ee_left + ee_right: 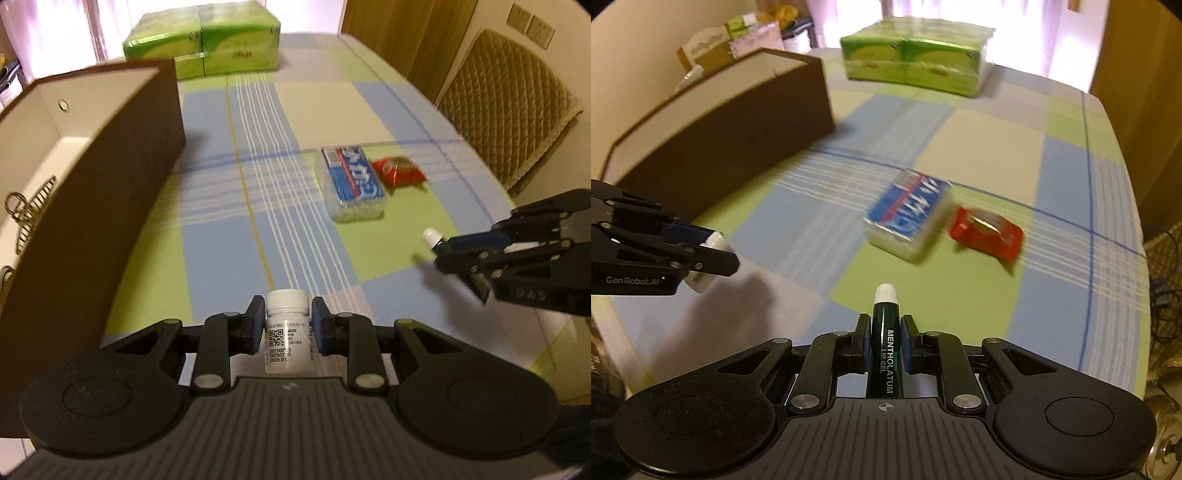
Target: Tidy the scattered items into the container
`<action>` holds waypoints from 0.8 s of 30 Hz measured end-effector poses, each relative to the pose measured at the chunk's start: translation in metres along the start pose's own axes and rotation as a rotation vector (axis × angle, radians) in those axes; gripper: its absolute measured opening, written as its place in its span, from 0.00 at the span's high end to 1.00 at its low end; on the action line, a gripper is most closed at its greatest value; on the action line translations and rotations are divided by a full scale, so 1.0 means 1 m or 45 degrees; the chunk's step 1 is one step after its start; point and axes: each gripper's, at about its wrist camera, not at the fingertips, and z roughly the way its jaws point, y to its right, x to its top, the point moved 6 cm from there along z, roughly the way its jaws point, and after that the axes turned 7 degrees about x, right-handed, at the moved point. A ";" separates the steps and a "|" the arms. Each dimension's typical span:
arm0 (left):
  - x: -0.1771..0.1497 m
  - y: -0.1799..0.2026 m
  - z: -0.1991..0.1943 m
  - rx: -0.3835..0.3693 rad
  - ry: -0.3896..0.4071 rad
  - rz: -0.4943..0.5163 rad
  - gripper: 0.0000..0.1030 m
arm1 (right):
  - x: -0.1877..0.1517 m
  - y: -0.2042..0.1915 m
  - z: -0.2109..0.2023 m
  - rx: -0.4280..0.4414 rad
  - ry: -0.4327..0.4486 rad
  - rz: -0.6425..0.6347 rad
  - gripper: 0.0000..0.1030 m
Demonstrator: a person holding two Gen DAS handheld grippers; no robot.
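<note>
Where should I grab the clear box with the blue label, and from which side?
Take the clear box across its two long sides, coming down from above. It lies flat, label up; the red packet crowds one long side near the far end, so grip nearer the other end.

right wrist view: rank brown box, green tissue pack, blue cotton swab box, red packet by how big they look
1. brown box
2. green tissue pack, though it sits farthest away, so its true size is unsure
3. blue cotton swab box
4. red packet
</note>
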 end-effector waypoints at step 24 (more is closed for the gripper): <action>0.026 -0.194 -0.121 0.125 0.294 -0.125 0.79 | 0.144 -0.186 0.012 0.463 0.251 -0.153 0.82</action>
